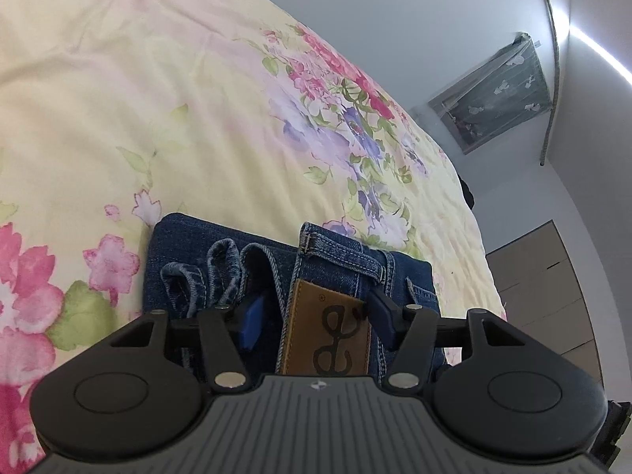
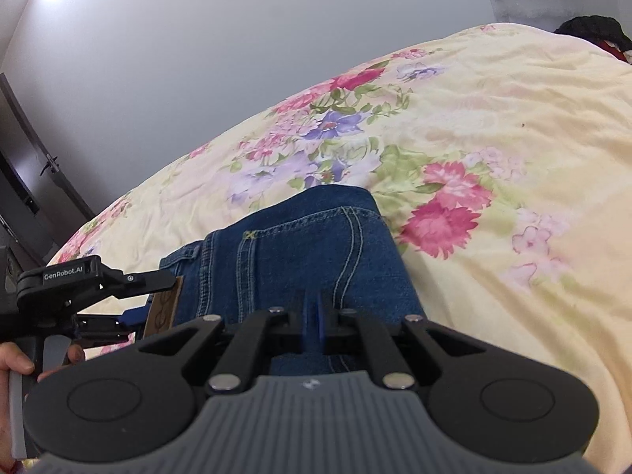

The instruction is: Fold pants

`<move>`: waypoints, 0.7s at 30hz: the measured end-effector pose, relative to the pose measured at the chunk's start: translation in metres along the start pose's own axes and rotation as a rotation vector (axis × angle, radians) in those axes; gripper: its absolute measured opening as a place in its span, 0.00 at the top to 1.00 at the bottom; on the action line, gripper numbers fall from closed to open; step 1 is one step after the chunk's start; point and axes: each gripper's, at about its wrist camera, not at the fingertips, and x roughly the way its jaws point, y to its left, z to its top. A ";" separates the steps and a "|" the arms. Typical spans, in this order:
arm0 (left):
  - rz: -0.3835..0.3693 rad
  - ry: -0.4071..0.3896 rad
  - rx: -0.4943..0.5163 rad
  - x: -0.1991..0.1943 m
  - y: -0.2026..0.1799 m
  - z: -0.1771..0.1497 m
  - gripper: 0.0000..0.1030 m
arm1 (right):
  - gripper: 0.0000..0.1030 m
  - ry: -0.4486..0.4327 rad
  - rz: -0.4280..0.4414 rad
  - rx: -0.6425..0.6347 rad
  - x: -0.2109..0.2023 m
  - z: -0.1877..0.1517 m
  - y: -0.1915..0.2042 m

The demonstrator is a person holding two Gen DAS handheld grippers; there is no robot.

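Both grippers are working the jeans (image 2: 300, 252), which are lying folded up on the floral bedspread (image 2: 513, 118). The left gripper (image 1: 316, 308) is sitting spread around the waistband's leather patch (image 1: 328, 339), while the right gripper (image 2: 312, 316) is pinching closed on the denim edge. If either one is tugging sideways, I'm guessing the stacked layers are sliding apart.

I see a bed (image 2: 513, 126) covered with a pale yellow sheet (image 1: 118, 98) printed with pink and purple flowers; the sheet is a little wrinkled; on it, at the near side, lie the folded blue jeans (image 2: 300, 245); at the far right corner something dark (image 2: 592, 29) lies, I cannot tell what.
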 end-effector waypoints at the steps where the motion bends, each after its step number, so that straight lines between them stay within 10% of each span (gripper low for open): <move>1: 0.003 -0.005 0.005 0.002 -0.001 0.000 0.48 | 1.00 0.000 0.006 0.002 0.002 -0.001 -0.001; 7: 0.061 -0.101 0.206 -0.024 -0.045 -0.009 0.91 | 0.99 -0.034 0.034 0.046 -0.005 0.004 -0.009; 14: 0.290 -0.116 0.351 -0.045 -0.071 -0.025 0.92 | 0.99 -0.086 -0.092 -0.038 -0.024 0.008 -0.006; 21: 0.322 -0.066 0.279 -0.015 -0.022 -0.016 0.92 | 0.99 0.037 -0.065 -0.078 0.019 0.003 -0.002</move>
